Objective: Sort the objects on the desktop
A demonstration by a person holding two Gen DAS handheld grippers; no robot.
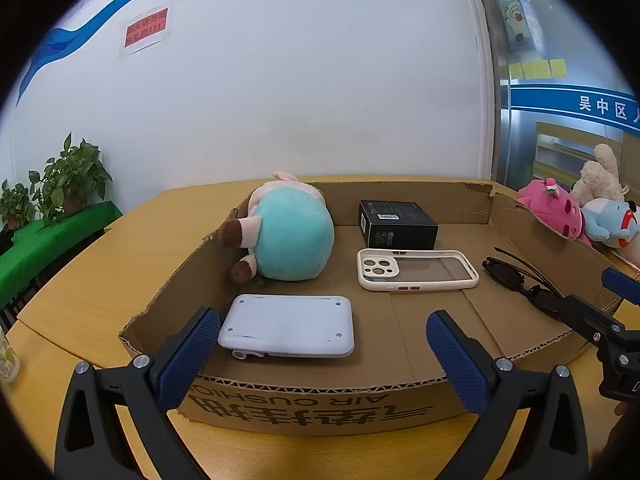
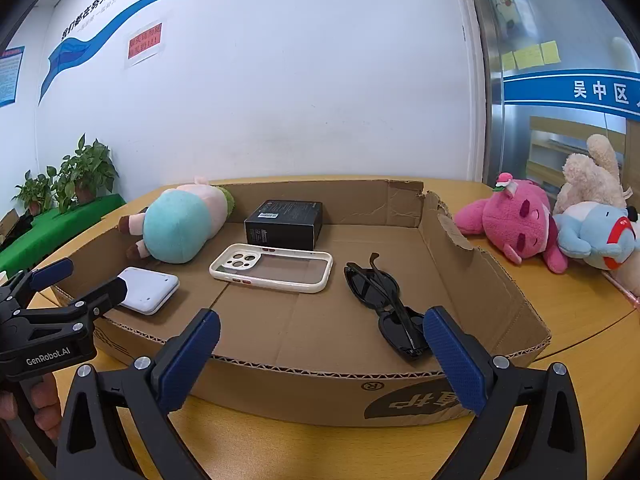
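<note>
The cardboard box [image 1: 320,404] carries "AIR CUSHION" upside down on its near wall. Left of it, the left gripper [image 2: 72,280] reads "GenRobot.AI". Behind the box, a blue band [image 2: 568,92] shows "吴中区" (the rest cut off).

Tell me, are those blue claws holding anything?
No. The left gripper and right gripper are both open and empty, above the box.
</note>
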